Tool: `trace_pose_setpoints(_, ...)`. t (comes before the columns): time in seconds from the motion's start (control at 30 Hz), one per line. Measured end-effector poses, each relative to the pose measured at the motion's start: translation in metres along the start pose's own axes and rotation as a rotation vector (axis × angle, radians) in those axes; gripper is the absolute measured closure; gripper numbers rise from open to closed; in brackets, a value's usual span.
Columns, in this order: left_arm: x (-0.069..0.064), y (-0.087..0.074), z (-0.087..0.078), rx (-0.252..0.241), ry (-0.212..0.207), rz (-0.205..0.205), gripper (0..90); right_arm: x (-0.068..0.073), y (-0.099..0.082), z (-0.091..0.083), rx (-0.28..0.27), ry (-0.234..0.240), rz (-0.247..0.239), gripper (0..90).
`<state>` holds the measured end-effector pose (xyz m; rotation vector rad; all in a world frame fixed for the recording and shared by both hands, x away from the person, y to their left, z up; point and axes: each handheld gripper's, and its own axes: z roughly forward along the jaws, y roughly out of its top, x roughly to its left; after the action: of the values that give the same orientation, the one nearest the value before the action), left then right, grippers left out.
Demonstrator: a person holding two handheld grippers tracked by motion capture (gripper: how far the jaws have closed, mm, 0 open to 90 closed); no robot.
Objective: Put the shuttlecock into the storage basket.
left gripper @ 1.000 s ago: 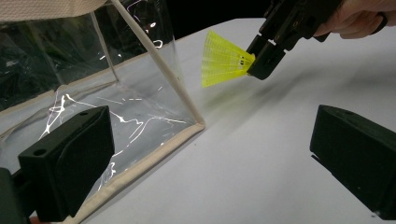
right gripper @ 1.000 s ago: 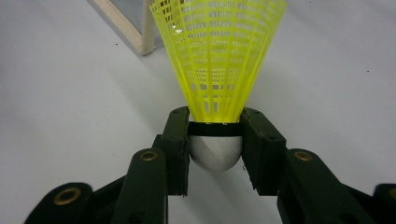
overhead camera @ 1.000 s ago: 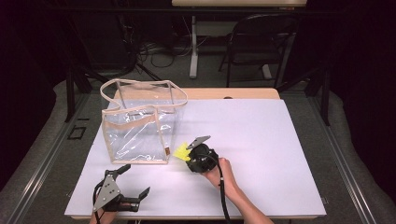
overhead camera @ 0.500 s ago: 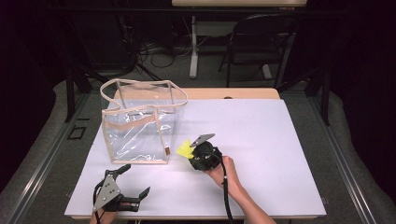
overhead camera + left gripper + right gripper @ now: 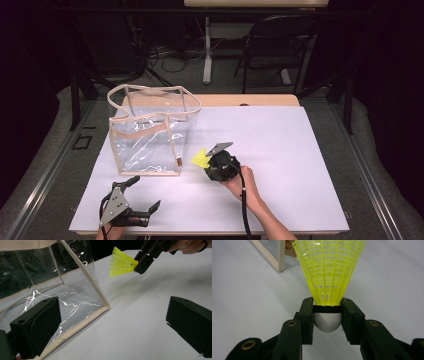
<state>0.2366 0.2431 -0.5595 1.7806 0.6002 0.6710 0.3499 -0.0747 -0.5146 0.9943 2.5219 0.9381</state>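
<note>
Shifted slightly toward the near edge, the right gripper point(image 5: 209, 161) carries a yellow shuttlecock point(image 5: 200, 158) above the white table point(image 5: 300, 150), beside the clear bag point(image 5: 150, 135).
Its jaws clamp the white rounded cork; the yellow mesh skirt flares outward. Near the front-left corner, the left gripper point(image 5: 142, 197) rests with jaws spread wide.
</note>
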Motion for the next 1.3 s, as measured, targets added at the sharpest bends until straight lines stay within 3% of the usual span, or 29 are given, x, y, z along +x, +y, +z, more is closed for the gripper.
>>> trace_pose_setpoints(0.53,0.0,0.0,-0.001,-0.002,0.002,-0.001,0.0,-0.011,0.001,-0.011,-0.023,-0.041,0.007,64.4)
trace_pose_setpoints(1.3,0.0,0.0,-0.001,0.004,0.0,0.005,0.0,-0.016,0.004,-0.021,-0.038,-0.06,0.007,64.4)
